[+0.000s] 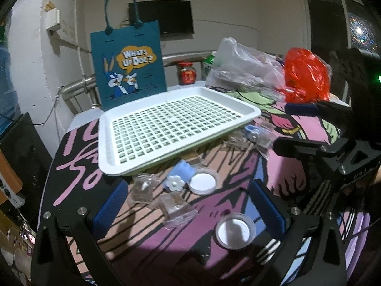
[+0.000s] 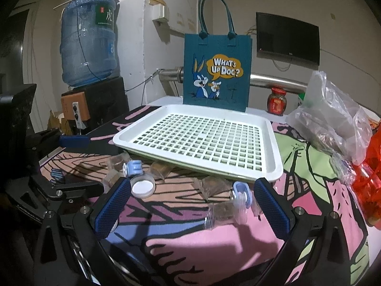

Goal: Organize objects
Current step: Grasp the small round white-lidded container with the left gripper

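Blurring clear packets (image 2: 220, 211) beside tray (image 2: 273, 164)

The tray (image 2: 271, 147) lies on the table (image 2: 190, 243). Behind it stands the bag (image 2: 216, 71); before it lie small cups (image 2: 142, 186) and packets (image 2: 212, 186).

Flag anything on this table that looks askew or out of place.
The white tray sits tilted, not flat: its near edge rides on small clear packets wedged underneath. A blue clip lies tipped on its side beside a round lidded container, and more packets are scattered loose in front. Nothing looks spilled or broken.
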